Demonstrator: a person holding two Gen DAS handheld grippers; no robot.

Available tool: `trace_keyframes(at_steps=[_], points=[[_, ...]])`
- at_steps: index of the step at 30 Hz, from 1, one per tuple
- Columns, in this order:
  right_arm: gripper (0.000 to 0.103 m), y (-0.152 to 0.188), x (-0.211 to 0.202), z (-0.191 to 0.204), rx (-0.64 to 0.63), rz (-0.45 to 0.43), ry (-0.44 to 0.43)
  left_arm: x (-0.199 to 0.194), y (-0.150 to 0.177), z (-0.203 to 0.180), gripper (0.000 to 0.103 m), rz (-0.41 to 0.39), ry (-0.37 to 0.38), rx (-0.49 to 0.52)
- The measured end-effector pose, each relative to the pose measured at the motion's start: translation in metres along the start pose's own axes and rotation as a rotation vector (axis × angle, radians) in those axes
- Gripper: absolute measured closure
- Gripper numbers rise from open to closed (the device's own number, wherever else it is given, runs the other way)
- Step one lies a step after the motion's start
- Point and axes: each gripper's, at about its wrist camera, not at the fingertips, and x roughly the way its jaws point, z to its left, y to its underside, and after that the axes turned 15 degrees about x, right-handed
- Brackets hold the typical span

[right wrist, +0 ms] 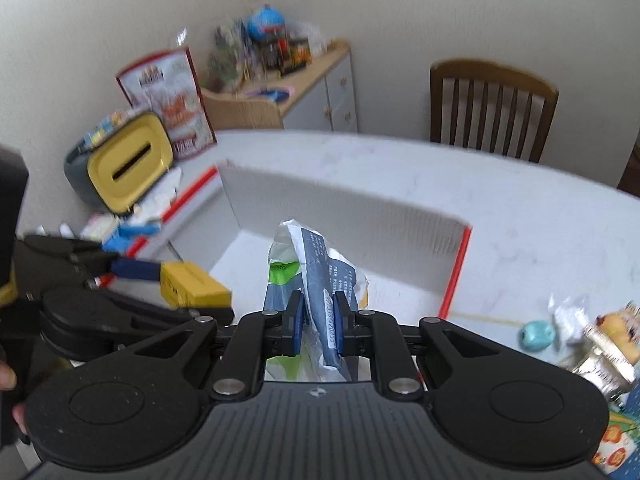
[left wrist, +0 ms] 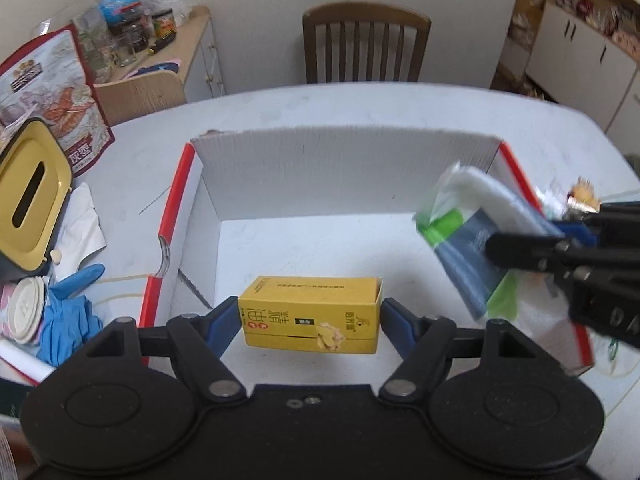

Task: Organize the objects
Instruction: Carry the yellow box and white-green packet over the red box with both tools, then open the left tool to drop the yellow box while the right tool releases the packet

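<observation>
A small yellow carton (left wrist: 310, 316) hangs just above the floor of an open white cardboard box with red edges (left wrist: 340, 168), near its front wall. My left gripper (left wrist: 310, 322) is shut on the carton, a blue pad on each end. My right gripper (right wrist: 318, 320) is shut on a soft white, green and blue-grey plastic packet (right wrist: 316, 256) and holds it upright over the right side of the cardboard box (right wrist: 340, 208). In the left wrist view the packet (left wrist: 460, 224) and right gripper (left wrist: 540, 240) come in over the box's right rim. The yellow carton (right wrist: 192, 284) shows at the left of the right wrist view.
The box sits on a white table (left wrist: 360, 104). Left of it lie a yellow-lidded tissue holder (left wrist: 28, 196), blue gloves (left wrist: 68, 312), paper cups and a red snack bag (left wrist: 52, 96). Small toys and a teal object (right wrist: 538, 336) lie to the right. A wooden chair (left wrist: 364, 44) stands behind.
</observation>
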Motion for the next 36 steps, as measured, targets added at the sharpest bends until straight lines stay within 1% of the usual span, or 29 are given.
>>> trace_keyframes(at_steps=[5,9,14,18,21,23,29,31,36], points=[[0.088,0.012,0.023,-0.002,0.014,0.06,0.025,0.013,0.001,0.001,0.029,0.038,0.026,0.042],[0.089,0.018,0.034,-0.009,0.01,0.089,0.056,0.017,-0.002,0.0,0.029,0.054,0.038,0.069],[0.088,0.022,0.041,-0.004,-0.023,0.104,0.075,0.029,-0.01,0.004,0.029,0.096,0.042,0.091],[0.088,0.025,0.05,0.004,-0.056,0.138,0.099,0.039,-0.017,0.004,0.032,0.134,0.047,0.135],[0.088,0.027,0.055,0.009,-0.08,0.171,0.115,0.044,-0.021,0.003,0.032,0.149,0.059,0.158],[0.088,0.027,0.058,0.01,-0.082,0.181,0.122,0.046,-0.022,0.003,0.032,0.155,0.066,0.159],[0.088,0.03,0.059,0.01,-0.07,0.209,0.102,0.051,-0.017,0.008,0.031,0.167,0.085,0.136],[0.088,0.031,0.058,0.011,-0.083,0.212,0.102,0.05,-0.015,0.01,0.027,0.169,0.084,0.124],[0.086,0.033,0.052,0.012,-0.085,0.215,0.086,0.044,-0.01,0.012,0.025,0.145,0.089,0.1]])
